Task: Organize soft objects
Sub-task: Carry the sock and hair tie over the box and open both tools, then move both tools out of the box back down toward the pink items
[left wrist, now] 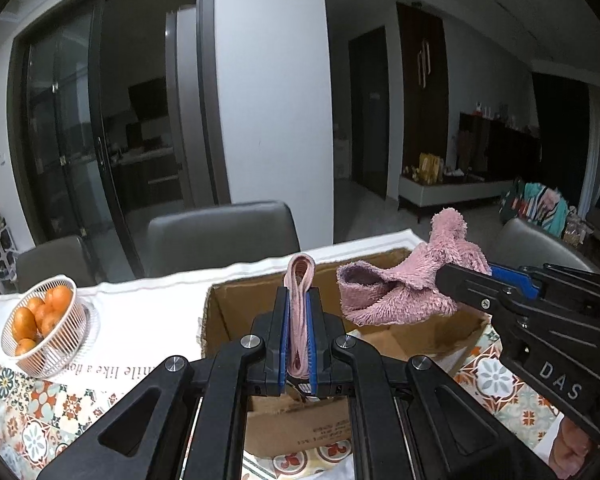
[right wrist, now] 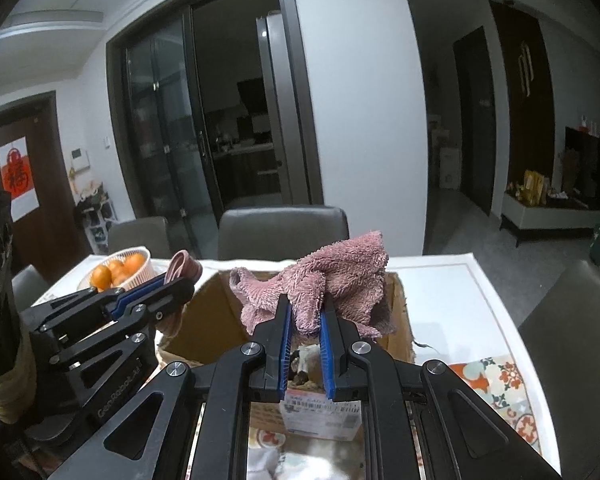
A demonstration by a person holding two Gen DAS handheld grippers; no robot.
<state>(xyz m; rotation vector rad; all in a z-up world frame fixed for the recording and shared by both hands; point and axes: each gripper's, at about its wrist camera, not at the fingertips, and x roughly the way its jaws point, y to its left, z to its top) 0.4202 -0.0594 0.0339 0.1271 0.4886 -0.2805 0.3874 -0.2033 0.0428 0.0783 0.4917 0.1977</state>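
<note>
My left gripper (left wrist: 298,294) is shut on a thin pink folded cloth (left wrist: 299,280) that sticks up between its blue pads, above the open cardboard box (left wrist: 236,304). My right gripper (right wrist: 306,302) is shut on a fluffy pink towel (right wrist: 340,276) and holds it bunched over the same box (right wrist: 204,320). In the left wrist view the towel (left wrist: 400,284) hangs from the right gripper (left wrist: 444,272) at the right. In the right wrist view the left gripper (right wrist: 180,280) with the thin cloth (right wrist: 184,266) is at the left.
A white basket of oranges (left wrist: 44,320) stands left of the box on a table with a white runner (left wrist: 140,296) and patterned cloth (left wrist: 40,412). Grey chairs (left wrist: 220,232) stand behind the table. Some items lie in the box bottom (right wrist: 304,360).
</note>
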